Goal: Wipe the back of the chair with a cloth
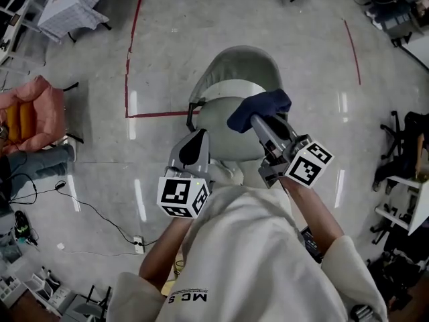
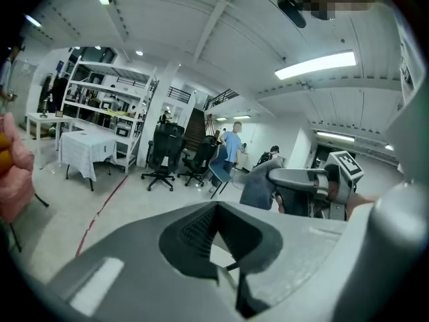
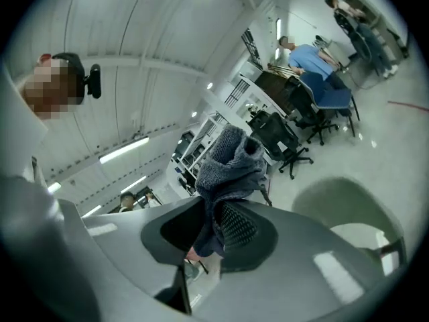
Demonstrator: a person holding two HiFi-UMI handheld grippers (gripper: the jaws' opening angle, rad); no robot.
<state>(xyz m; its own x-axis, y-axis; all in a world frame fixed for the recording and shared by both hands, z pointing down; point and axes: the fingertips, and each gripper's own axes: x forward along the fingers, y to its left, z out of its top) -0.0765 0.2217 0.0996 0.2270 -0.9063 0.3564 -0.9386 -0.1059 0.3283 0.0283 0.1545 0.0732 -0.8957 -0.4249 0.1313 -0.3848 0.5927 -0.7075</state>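
Two grippers inspected. Right gripper (image 1: pixel 257 121) clenched on the blue cloth (image 1: pixel 260 104), held over the seat of the chair (image 1: pixel 236 64), short of its back. The chair stands well apart from the near corner of the draped table (image 1: pixel 70 9). Left gripper (image 1: pixel 194 146) closed, empty. Advised: press cloth flat against backrest, stroke along its curve.

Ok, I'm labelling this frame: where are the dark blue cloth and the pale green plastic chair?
Dark blue cloth (image 1: pixel 259 108), head view, bunched middle.
Pale green plastic chair (image 1: pixel 234 62), head view, curved backrest.
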